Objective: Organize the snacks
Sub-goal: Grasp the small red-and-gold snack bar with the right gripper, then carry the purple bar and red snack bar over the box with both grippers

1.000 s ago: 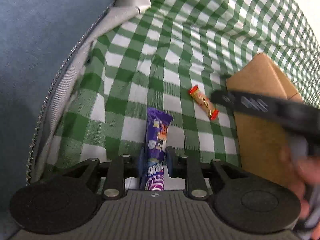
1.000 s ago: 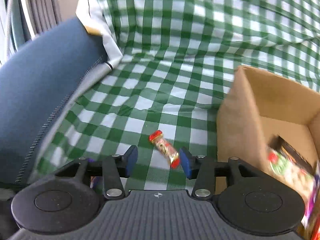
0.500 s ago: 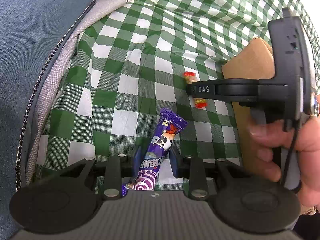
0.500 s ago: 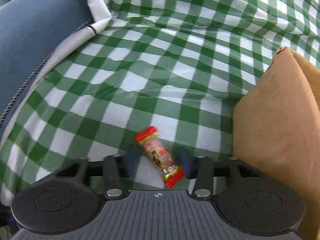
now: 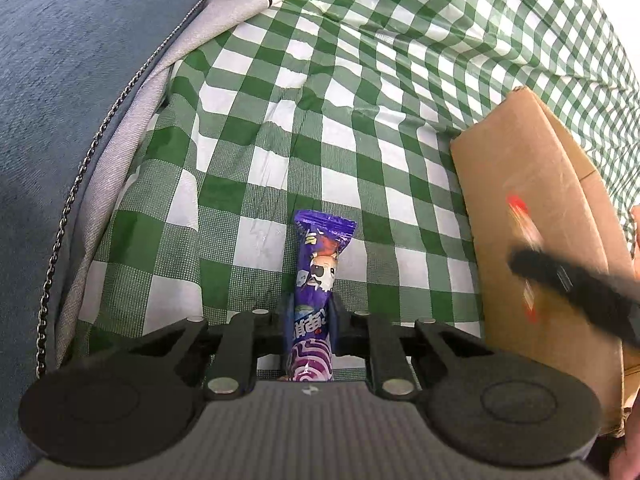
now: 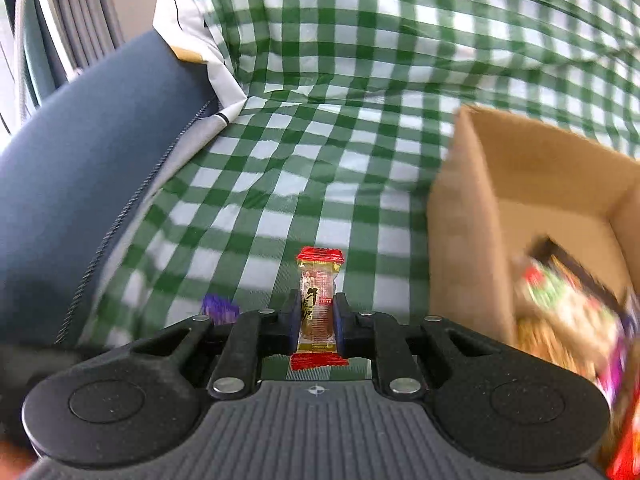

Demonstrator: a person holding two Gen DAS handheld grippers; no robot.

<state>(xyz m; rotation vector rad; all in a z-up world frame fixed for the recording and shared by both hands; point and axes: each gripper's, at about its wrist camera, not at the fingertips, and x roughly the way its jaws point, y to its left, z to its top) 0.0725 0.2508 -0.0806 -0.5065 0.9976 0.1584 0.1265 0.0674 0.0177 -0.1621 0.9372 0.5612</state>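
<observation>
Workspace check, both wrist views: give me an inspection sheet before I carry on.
Surface: green-and-white checked cloth, wrinkled.
Job's things: purple snack packet and red-ended candy bar both gripped; cardboard box open, packets inside.
Clutter: nothing seen.
Grippers: left gripper shut on the purple snack packet; right gripper, jaws closing, pads already on the red-ended candy bar.
Cables: nothing seen.
Surroundings: blue zipped cushion along the left edge; white paper behind it.

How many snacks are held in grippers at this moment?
2. The purple snack sits between the shut left gripper fingers. The red-ended snack is in the closing right gripper, beside the cardboard box.
</observation>
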